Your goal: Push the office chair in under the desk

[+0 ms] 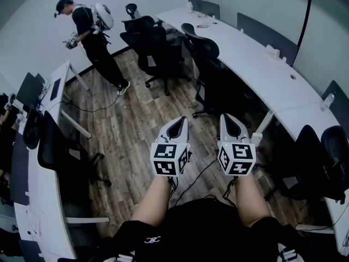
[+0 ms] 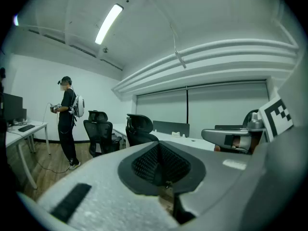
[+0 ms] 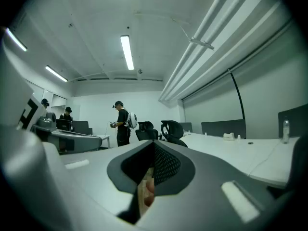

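Note:
A black mesh office chair [image 1: 209, 70] stands on the wood floor just ahead of me, beside the long white curved desk [image 1: 256, 70] on the right, its seat out from the desk's edge. The same chair shows in the left gripper view [image 2: 139, 129] and the right gripper view [image 3: 172, 131]. Both grippers are held side by side in front of my body, short of the chair and touching nothing. My left gripper [image 1: 179, 123] [image 2: 161, 163] is shut and empty. So is my right gripper [image 1: 229, 120] [image 3: 154, 163].
Two more black chairs [image 1: 144, 37] stand at the far end near a person [image 1: 90, 37] with a white backpack. Another white desk [image 1: 38, 201] with a chair [image 1: 54, 146] runs along the left. Further chairs [image 1: 322, 157] sit under the right desk. A cable [image 1: 196, 173] lies on the floor.

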